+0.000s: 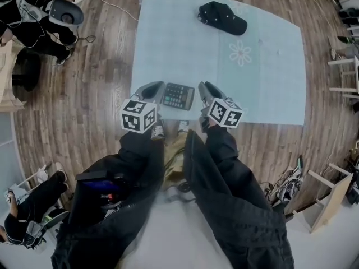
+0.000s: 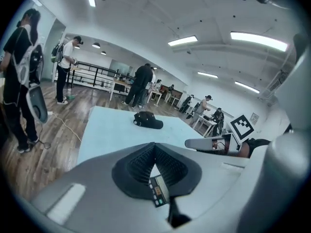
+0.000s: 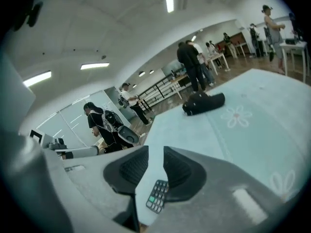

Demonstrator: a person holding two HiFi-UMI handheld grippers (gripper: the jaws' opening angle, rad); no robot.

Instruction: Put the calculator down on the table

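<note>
Judging the job finished, I am seeing the calculator (image 1: 178,96) lying flat on the pale blue counter (image 1: 179,38), free of both tools, my left hand-held gripper (image 2: 155,147) closed on nothing, my right hand-held gripper (image 3: 155,152) open and empty.

A: Legible print check. Calculator (image 1: 178,96), between the fingertips of the left gripper (image 1: 159,87) and the right gripper (image 1: 203,87)?
B: Keys and display show; characters too small to read
A: Left cube (image 1: 138,115), right cube (image 1: 225,112), behind the fingers?
B: Black-and-white square patterns only. Entry: nothing legible
</note>
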